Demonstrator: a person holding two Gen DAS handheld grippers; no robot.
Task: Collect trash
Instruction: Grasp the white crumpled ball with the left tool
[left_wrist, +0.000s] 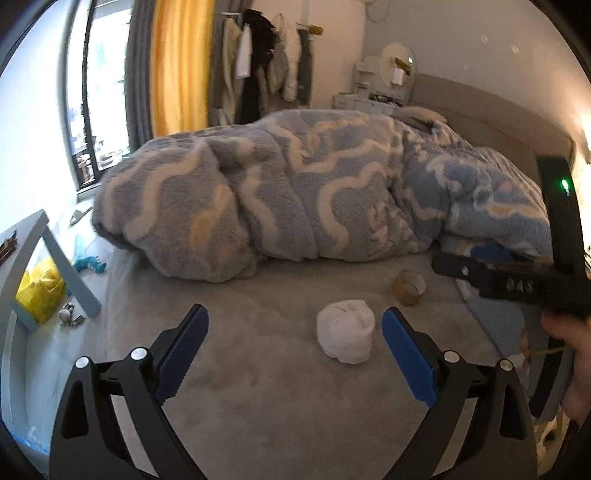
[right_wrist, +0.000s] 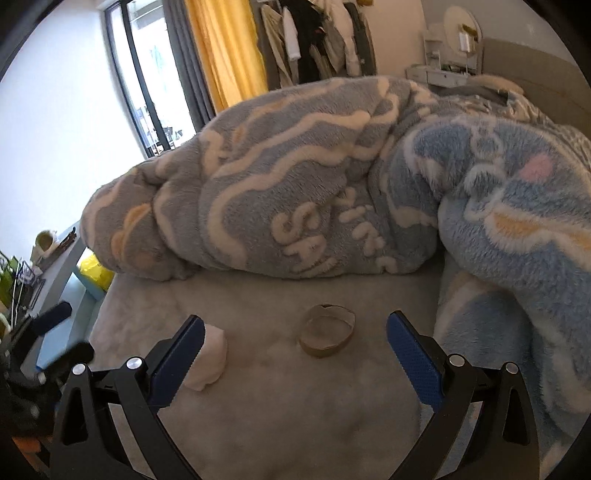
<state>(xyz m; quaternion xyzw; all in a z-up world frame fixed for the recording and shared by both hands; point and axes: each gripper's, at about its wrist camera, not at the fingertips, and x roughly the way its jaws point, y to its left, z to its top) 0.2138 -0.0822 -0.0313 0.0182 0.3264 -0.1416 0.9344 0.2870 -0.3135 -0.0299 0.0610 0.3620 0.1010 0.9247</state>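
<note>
A crumpled white tissue wad (left_wrist: 344, 332) lies on the grey bed sheet (left_wrist: 258, 369), just ahead of my open, empty left gripper (left_wrist: 295, 325), toward its right finger. A squashed brown cardboard roll (left_wrist: 408, 287) lies beyond it to the right. In the right wrist view the cardboard roll (right_wrist: 327, 330) lies between and slightly beyond the fingers of my open, empty right gripper (right_wrist: 295, 328). The tissue wad (right_wrist: 208, 356) sits beside its left finger, partly hidden by it. The right gripper's body also shows at the right edge of the left wrist view (left_wrist: 517, 280).
A bunched blue and grey fleece blanket (left_wrist: 295, 184) covers the far half of the bed (right_wrist: 332, 184). A grey side table (left_wrist: 48, 258) with a yellow bag (left_wrist: 40, 288) under it stands left of the bed. Clothes hang on a rack (left_wrist: 258, 62) by the window.
</note>
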